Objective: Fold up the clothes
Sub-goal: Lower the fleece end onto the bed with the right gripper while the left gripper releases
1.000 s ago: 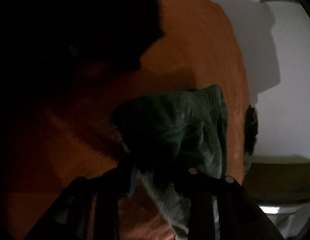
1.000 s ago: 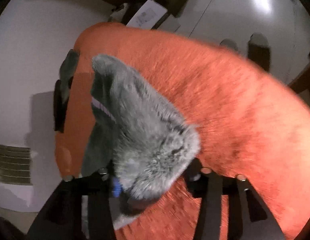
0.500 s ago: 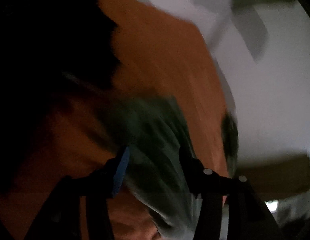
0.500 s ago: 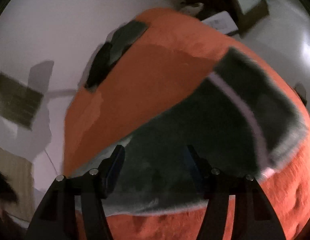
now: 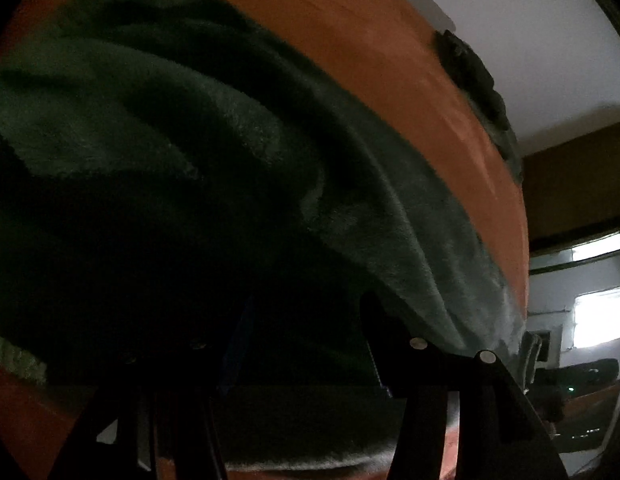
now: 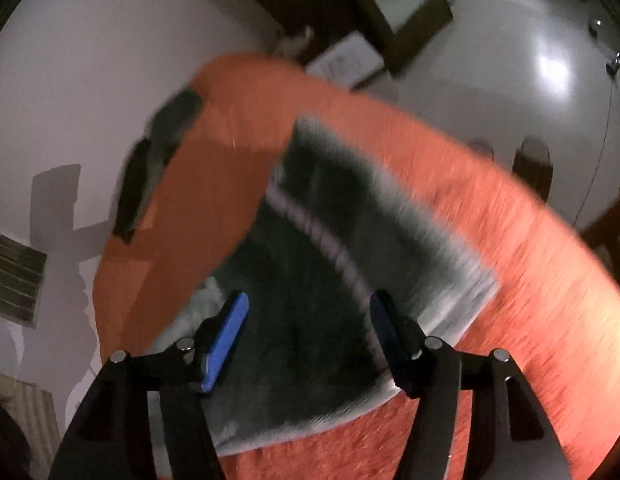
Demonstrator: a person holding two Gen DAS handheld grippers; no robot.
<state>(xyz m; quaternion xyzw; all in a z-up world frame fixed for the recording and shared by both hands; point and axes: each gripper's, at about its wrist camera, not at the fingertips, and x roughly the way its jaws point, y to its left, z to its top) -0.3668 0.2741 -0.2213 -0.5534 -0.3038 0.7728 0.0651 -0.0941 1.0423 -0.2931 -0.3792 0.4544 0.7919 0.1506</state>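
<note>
A dark green fleece garment (image 6: pixel 390 220) with a pale stripe lies spread flat on the orange cover (image 6: pixel 510 280). My right gripper (image 6: pixel 310 298) hovers over its near part. The jaws are opening, the blue pads (image 6: pixel 225 336) stand wide apart, and nothing is pressed between them. In the dim left wrist view the same garment (image 5: pixel 189 140) fills most of the picture in soft folds. My left gripper (image 5: pixel 307 308) hangs low over it with its fingers apart. I see no fabric pinched there.
A second dark garment (image 6: pixel 161 148) hangs over the far edge of the orange cover (image 5: pixel 390 40), seen also as a dark garment (image 5: pixel 474 76) by the white wall. A wall vent (image 6: pixel 13 276), a wooden frame (image 6: pixel 410 4) and glossy floor (image 6: pixel 530 80) lie beyond.
A second ago both grippers held the fleece bunched and lifted. Now it lies spread on the cover and both stand open. The left gripper swept sideways and rolled.
</note>
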